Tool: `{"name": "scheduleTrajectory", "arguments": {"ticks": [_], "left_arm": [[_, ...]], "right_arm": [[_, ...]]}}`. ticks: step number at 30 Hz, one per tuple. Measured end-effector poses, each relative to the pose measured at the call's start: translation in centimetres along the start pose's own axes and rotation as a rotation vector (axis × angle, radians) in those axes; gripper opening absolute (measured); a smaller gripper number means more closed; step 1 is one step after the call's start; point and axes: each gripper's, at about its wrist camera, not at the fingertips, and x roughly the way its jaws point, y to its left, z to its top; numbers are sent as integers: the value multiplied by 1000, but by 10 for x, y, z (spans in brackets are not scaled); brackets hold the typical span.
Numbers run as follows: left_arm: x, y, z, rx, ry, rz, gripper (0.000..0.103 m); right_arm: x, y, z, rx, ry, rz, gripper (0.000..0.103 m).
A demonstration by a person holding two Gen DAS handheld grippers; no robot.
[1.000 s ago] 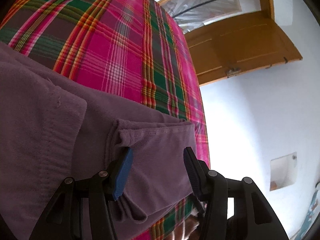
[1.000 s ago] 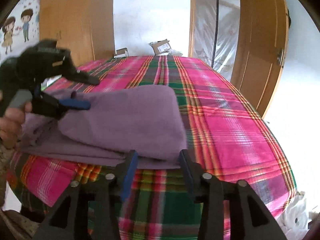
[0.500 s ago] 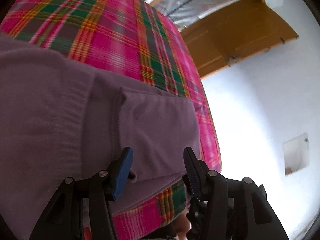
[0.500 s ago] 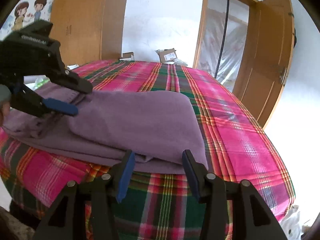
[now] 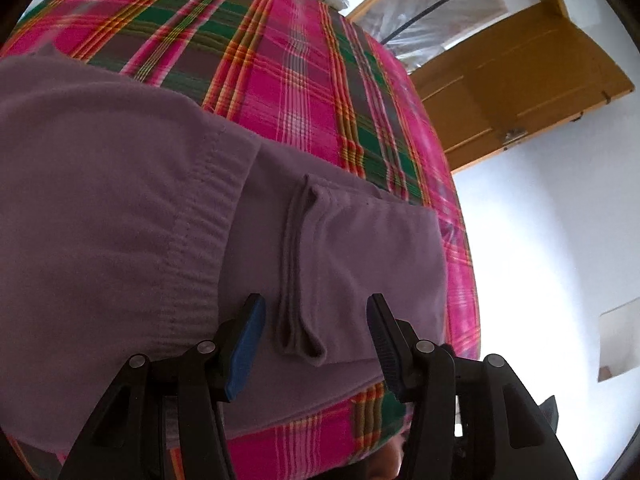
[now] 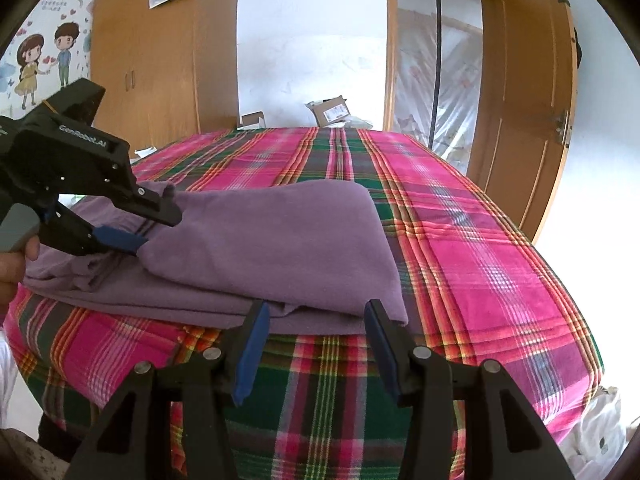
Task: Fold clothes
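Purple garment (image 6: 272, 240) already folded into layers on the plaid bed (image 6: 460, 240); left gripper (image 5: 314, 332) and right gripper (image 6: 316, 338) fingers apart, empty; final tidying likely left.

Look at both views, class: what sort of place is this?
Probably a bedroom at home. A purple garment lies on a bed with a pink plaid cover, and a wooden wardrobe with cartoon wall stickers stands behind.

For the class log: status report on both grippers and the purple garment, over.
Left hand-held gripper open over a cuff fold. Right hand-held gripper open at the purple garment near edge. Nothing in the way.
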Motion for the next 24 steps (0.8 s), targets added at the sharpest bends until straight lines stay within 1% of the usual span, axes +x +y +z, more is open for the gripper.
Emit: {"name": "scheduleTrajectory", "arguments": {"ticks": [3,5,8,9,12,14,16,22,24], "left_arm": [[5,-12,-3,-17,12,6,55],[17,-22,4,-19,16,10,55],[14,-20,3,-22,12,12,55],[6,-17,-2,-18,10,9,55],[24,-35,1,32,13,10,55],[31,-42,0,60,22,30,55],[25,-36,-5,49,26,40,55],[30,-37,-4,52,31,67,55],[29,-34,-2,25,39,50,55]], "right_arm": [[1,0,0,9,-3,6,50],[1,0,0,17,-1,11,50],[2,-1,-1,25,1,13,50],[2,-2,-1,28,1,12,50],[2,-5,-1,40,3,16,50],[0,-5,-1,43,-2,18,50],[-1,-6,-1,47,-6,21,50],[0,-7,-3,57,-1,35,50],[0,-7,-3,60,-2,34,50]]}}
